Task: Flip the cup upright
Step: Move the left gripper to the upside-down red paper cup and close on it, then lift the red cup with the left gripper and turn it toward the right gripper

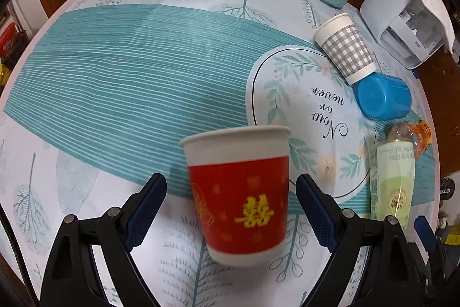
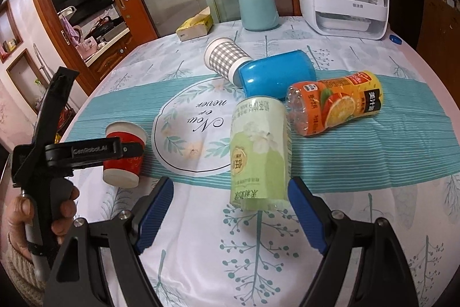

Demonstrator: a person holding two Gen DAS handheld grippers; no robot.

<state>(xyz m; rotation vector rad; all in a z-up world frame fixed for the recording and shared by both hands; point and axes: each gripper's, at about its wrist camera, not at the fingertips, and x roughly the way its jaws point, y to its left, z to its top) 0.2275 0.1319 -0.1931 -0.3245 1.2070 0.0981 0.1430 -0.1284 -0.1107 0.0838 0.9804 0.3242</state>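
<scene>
Between the parted blue pads of the left hand-held gripper: red cup upright, released, seemingly done; right hand-held gripper open, idle.

Even, bright indoor light; shadows on the desk are soft. The red cup looks slightly motion-blurred. Strong fisheye bending and dark vignetting at edges.
</scene>
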